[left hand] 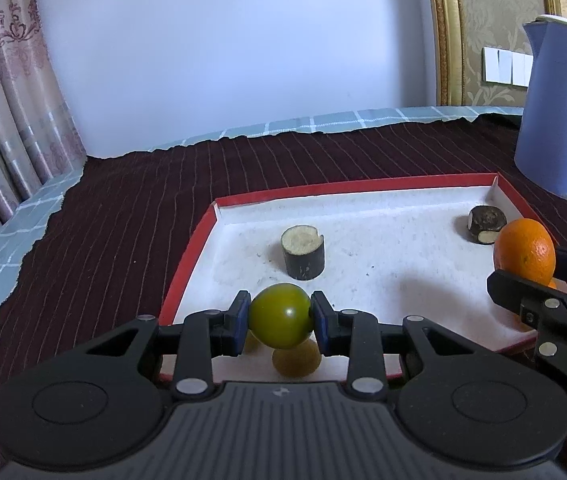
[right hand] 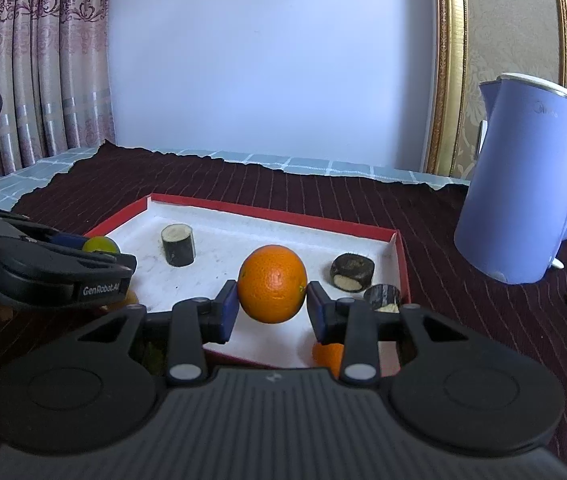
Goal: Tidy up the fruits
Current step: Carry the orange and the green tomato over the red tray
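The left hand-held gripper (left hand: 280, 322) grips a green fruit (left hand: 279, 315) between its blue pads, lifted over the near edge of a red-rimmed tray (left hand: 187, 264). The right hand-held gripper (right hand: 272, 308) is clamped on an orange (right hand: 272, 283) above the same tray. Farther in, a dark cut cylinder (left hand: 303, 258) stands at eleven o'clock of the orange, two more dark pieces (right hand: 352, 272) lie at three o'clock, and a blue kettle (right hand: 523, 184) stands beyond on the table (left hand: 123, 216).

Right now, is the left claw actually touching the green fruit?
Touching. In the left wrist view the left claw has both blue pads pressed against the sides of the green fruit, with no gap, holding it above the red-rimmed tray.
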`<state>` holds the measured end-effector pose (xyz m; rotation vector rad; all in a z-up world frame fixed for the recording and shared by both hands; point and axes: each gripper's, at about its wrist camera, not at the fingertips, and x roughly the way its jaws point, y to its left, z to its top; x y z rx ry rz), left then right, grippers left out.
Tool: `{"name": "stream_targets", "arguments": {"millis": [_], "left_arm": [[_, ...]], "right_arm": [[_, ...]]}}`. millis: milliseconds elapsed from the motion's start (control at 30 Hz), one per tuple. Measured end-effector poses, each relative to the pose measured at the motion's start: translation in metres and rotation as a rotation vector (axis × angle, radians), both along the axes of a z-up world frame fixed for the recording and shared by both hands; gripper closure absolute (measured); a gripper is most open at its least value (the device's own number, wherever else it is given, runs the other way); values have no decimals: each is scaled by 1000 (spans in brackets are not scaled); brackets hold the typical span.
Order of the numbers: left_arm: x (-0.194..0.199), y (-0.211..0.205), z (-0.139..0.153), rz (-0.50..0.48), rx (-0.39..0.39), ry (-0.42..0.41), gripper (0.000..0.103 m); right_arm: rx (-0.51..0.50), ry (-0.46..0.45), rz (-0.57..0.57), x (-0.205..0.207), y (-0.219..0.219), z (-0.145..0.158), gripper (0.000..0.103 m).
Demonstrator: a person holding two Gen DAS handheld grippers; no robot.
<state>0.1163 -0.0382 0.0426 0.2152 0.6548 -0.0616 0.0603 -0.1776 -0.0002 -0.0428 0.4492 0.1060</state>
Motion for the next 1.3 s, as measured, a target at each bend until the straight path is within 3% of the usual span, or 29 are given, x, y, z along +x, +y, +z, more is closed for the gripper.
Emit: {"name": "stream_targets", "arguments": {"millis": [867, 1300], "left_arm": [[42, -18, -6, -22, 28, 0, 71], [79, -28, 9, -26, 28, -41, 71]], "right_arm": [[26, 24, -14, 47, -8, -2, 69], [28, 24, -43, 82, -21, 3, 69]]}}
